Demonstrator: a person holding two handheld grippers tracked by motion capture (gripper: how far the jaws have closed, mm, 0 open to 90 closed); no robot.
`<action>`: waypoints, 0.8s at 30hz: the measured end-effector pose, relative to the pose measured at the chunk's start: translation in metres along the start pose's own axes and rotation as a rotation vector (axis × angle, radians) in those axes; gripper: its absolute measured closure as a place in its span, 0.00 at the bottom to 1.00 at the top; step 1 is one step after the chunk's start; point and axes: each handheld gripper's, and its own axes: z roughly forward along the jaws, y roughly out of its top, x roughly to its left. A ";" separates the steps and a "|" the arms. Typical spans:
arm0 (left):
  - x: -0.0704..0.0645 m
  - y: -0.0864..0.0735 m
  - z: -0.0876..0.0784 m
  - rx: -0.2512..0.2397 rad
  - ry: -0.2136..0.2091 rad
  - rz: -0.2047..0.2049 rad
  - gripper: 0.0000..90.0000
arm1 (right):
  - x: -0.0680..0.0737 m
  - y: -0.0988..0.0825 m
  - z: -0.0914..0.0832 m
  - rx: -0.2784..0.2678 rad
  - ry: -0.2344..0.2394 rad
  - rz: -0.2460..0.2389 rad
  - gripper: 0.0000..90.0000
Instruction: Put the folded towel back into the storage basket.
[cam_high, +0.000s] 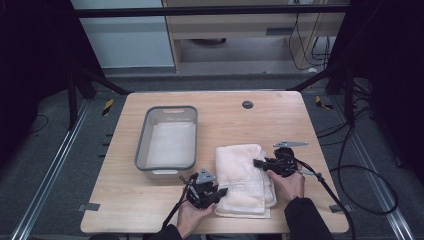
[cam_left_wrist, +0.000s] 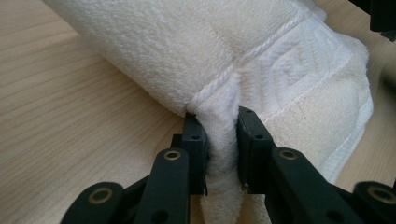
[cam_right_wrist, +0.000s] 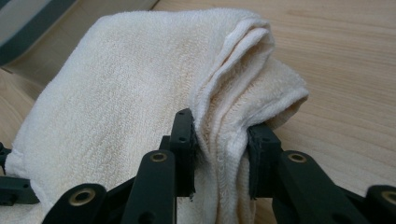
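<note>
A light wooden table (cam_high: 150, 200) is sitting in a dim workspace with cables trailing on the floor. A folded white towel (cam_high: 242, 167) is lying near the table's front edge, at about 3 o'clock from the grey bin (cam_high: 141, 142). Looks like the grab step is happening: the left gripper (cam_high: 222, 191) is pinching the towel's near-left corner, and the right gripper (cam_high: 257, 162) is clamping the folded right edge, both closed tight on cloth. Next they're probably lifting together, evenly, so the folds aren't sliding apart.
</note>
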 end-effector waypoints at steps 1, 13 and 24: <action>0.000 0.001 -0.001 -0.004 0.000 0.001 0.83 | 0.001 0.001 -0.002 -0.004 0.001 0.001 0.77; -0.003 0.010 -0.016 -0.056 -0.014 0.022 0.83 | 0.012 0.011 -0.021 -0.068 -0.002 -0.035 0.77; -0.007 0.018 -0.030 -0.101 -0.011 0.039 0.83 | 0.021 0.019 -0.033 -0.110 -0.001 -0.052 0.77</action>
